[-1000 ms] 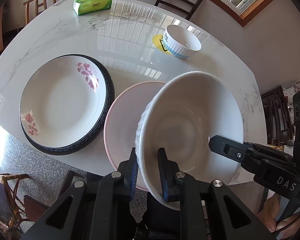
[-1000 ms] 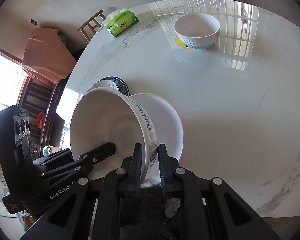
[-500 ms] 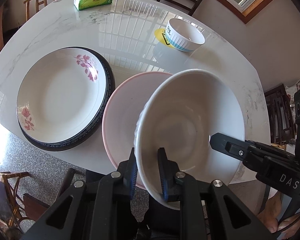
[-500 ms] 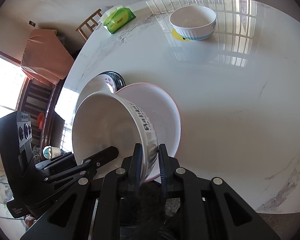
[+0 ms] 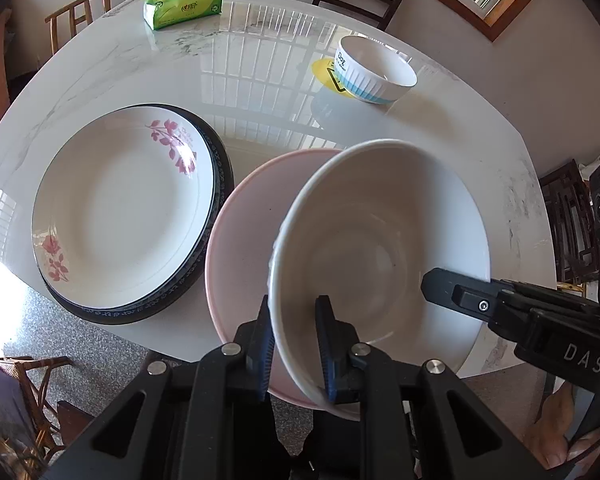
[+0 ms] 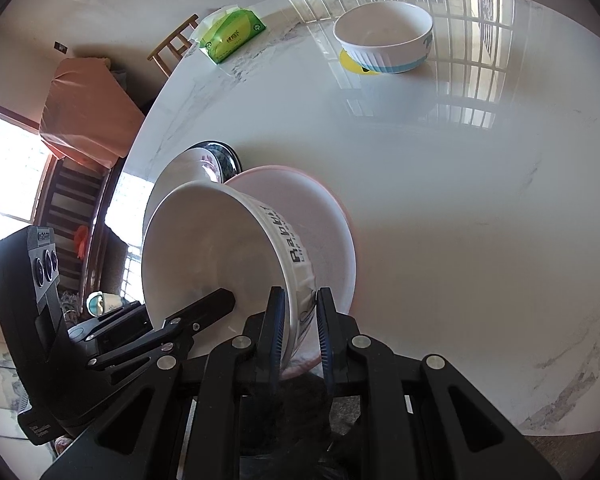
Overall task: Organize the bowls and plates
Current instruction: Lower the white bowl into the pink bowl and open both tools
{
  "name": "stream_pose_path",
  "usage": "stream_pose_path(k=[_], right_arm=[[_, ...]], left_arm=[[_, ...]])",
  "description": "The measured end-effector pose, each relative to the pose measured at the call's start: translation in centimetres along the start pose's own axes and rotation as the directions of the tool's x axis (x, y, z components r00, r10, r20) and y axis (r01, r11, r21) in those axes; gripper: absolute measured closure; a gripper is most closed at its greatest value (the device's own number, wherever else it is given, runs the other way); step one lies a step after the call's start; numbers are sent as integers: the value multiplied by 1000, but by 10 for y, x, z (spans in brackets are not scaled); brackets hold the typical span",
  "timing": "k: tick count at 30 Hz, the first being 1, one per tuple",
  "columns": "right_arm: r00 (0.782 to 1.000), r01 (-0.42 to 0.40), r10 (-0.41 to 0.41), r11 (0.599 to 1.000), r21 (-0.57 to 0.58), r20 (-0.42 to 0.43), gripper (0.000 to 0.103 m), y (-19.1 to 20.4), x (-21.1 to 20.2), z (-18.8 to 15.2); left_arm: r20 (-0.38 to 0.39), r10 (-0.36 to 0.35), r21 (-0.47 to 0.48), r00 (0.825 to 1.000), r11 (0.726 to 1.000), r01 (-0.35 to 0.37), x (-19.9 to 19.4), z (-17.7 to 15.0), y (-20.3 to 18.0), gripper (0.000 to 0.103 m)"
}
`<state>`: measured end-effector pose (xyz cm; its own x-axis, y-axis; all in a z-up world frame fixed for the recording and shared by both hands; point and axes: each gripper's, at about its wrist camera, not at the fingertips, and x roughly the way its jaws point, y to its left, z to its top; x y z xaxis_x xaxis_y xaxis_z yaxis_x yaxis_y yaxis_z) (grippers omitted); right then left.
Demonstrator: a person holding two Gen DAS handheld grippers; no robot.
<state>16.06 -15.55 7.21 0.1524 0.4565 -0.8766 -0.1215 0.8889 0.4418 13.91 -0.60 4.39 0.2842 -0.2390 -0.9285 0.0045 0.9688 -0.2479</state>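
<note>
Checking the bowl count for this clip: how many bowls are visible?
2: a large white bowl gripped by both claws over the pink plate, and a small ribbed bowl at the table's far side. None visibly hidden.

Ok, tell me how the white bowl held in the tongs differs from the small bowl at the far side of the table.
The held white bowl is tilted and gripped at its rim by both tongs, left and right; the small bowl sits upright on a yellow coaster, untouched. The held bowl hangs over the pink plate; the small bowl stands alone. The small bowl has a blue band at its base; none shows on the held bowl. Both have white insides and dark lettering outside.
</note>
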Motion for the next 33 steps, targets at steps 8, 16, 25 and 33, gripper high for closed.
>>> stream_pose_path(k=[8, 16, 25, 33], right_arm=[[1000, 8, -8, 1000, 1, -9, 87, 0, 4, 2], [1000, 18, -18, 1000, -4, -12, 87, 2, 7, 3], [999, 30, -30, 1000, -6, -15, 87, 1, 11, 4], [999, 32, -32, 999, -8, -12, 87, 2, 12, 3]], left_arm=[[13, 22, 17, 1000, 1000, -22, 4, 2, 1, 84], [14, 30, 20, 999, 999, -30, 8, 4, 5, 84], [18, 80, 56, 997, 995, -81, 10, 4, 0, 82], [-4, 78, 68, 997, 995, -78, 10, 4, -3, 61]])
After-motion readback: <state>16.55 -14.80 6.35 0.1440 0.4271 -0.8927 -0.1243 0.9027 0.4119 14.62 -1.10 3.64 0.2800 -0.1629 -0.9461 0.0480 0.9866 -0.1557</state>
